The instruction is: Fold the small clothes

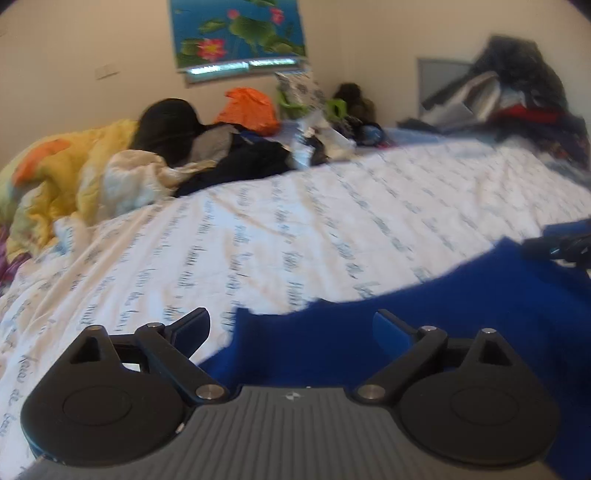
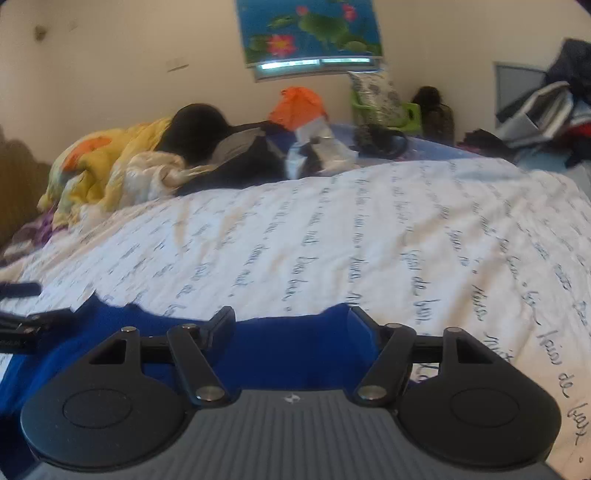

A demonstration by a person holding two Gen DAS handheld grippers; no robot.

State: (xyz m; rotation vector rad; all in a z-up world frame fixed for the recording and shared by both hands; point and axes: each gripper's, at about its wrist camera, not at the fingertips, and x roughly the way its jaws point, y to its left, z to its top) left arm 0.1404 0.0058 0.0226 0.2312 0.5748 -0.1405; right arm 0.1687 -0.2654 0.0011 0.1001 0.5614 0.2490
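Observation:
A bright blue garment [image 1: 480, 314] lies flat on the white bedsheet [image 1: 295, 229] printed with handwriting, near the bed's front edge. My left gripper [image 1: 291, 328] hovers over the garment's left corner with its jaws wide apart and not pressing on the cloth. In the right wrist view the same blue garment [image 2: 295, 358] lies under my right gripper [image 2: 290, 323], whose jaws stand open astride the far hem at the garment's right end. Each gripper shows at the edge of the other's view: the right gripper [image 1: 557, 245] and the left gripper [image 2: 26, 321].
A yellow quilt [image 1: 66, 173], dark clothes [image 1: 243, 162], an orange bag [image 1: 249, 109] and other clutter line the bed's far side by the wall. A heap of clothes [image 1: 524, 96] rises at the far right. A lotus poster [image 2: 310, 33] hangs above.

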